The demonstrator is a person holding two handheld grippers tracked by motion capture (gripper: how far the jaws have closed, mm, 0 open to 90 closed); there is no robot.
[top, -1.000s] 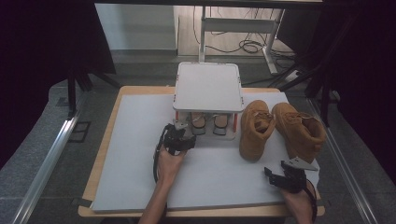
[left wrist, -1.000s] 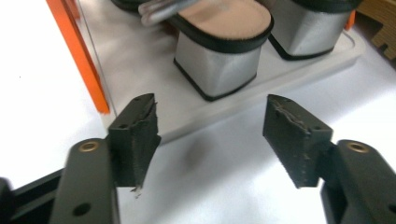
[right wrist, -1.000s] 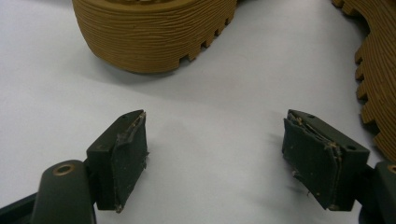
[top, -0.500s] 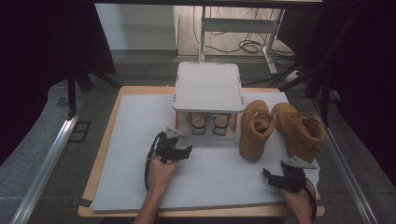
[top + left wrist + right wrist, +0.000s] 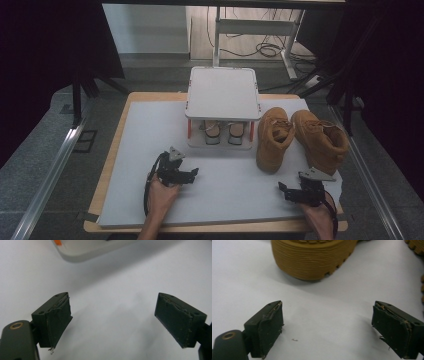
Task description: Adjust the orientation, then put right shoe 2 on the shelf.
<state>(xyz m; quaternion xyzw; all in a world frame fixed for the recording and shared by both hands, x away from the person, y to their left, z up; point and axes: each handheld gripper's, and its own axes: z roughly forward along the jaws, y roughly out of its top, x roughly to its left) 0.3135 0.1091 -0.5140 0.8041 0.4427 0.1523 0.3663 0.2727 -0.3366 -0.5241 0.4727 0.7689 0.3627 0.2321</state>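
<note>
My left gripper (image 5: 192, 173) sits low, jaws just spread wide, nothing between them; my right gripper (image 5: 283, 190) rests beside it, jaws likewise just opened and empty.

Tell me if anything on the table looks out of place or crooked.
The two tan boots are not lined up: they lie at different angles beside the white shoe rack. The small shoes stand neatly side by side inside the rack. Nothing looks spilled or damaged.

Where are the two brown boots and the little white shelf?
left boot (image 5: 272, 141), high view, on its laces.
right boot (image 5: 320, 137), high view, on its upper.
white shelf (image 5: 223, 93), high view, on its flat top.
</note>
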